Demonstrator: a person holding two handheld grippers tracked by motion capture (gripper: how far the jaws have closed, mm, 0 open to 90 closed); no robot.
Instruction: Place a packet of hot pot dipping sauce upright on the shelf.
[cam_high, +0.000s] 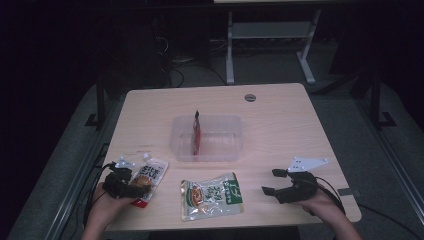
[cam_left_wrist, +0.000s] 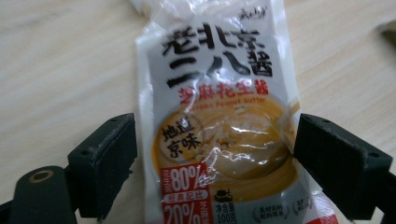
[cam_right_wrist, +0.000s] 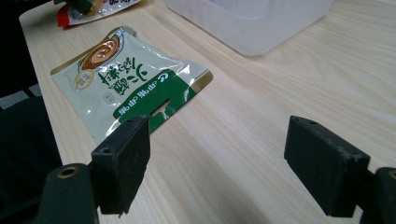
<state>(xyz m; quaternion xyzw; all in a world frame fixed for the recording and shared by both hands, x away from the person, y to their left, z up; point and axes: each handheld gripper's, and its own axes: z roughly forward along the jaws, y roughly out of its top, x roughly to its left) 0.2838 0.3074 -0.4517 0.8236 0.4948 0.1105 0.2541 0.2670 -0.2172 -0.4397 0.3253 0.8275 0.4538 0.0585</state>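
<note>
Lying flat near the front left corner of the desk (cam_high: 280, 107), a white sauce pouch (cam_high: 148, 178) with black lettering and an orange picture is straddled by the left gripper (cam_high: 141, 186). In the left gripper view the pouch (cam_left_wrist: 219, 121) is seen between the two black jaws, which are spread wide; the right jaw sits at the pouch's edge and the left jaw stands just clear of it, so no squeeze is seen. The pouch is not lifted; it rests on the wood.

A green and white snack packet (cam_high: 212, 196) is placed at the front edge, about midway between the two hands, and is seen again in the right gripper view (cam_right_wrist: 126, 79) just beyond the left-hand jaw.

The right gripper (cam_high: 270, 181) is held by a hand over the front right part of the desk, well apart from the packet, with its jaws wide and nothing between them.

A clear plastic tub (cam_high: 207, 138) is set at the middle of the desk, and a red packet (cam_high: 196, 131) is stood upright inside it, toward its left half. A round grey grommet (cam_high: 250, 97) is seen near the back edge.
</note>
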